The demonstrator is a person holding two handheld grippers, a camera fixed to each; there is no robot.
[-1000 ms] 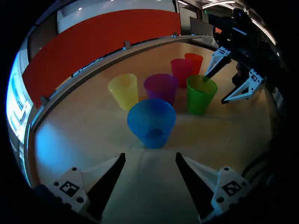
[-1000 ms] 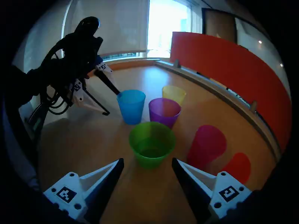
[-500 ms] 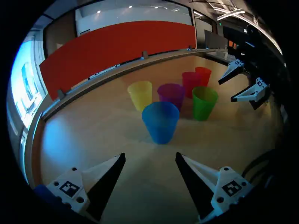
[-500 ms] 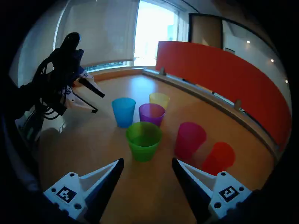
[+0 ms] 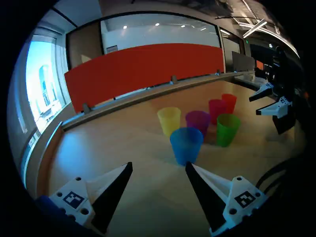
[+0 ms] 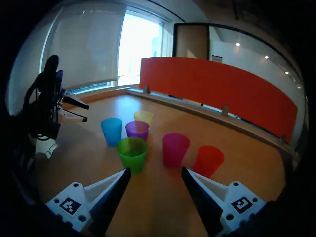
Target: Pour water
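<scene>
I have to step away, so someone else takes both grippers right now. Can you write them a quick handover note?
Left gripper: open, empty, aimed at the blue cup, short of it.
Right gripper: open, empty, facing the green cup.
Six cups stand upright, clustered on the table: those two plus purple cup, yellow cup, magenta cup, red cup.
Done: no cup gripped; water levels cannot be told.
Left: grasp a cup and pour.
</scene>
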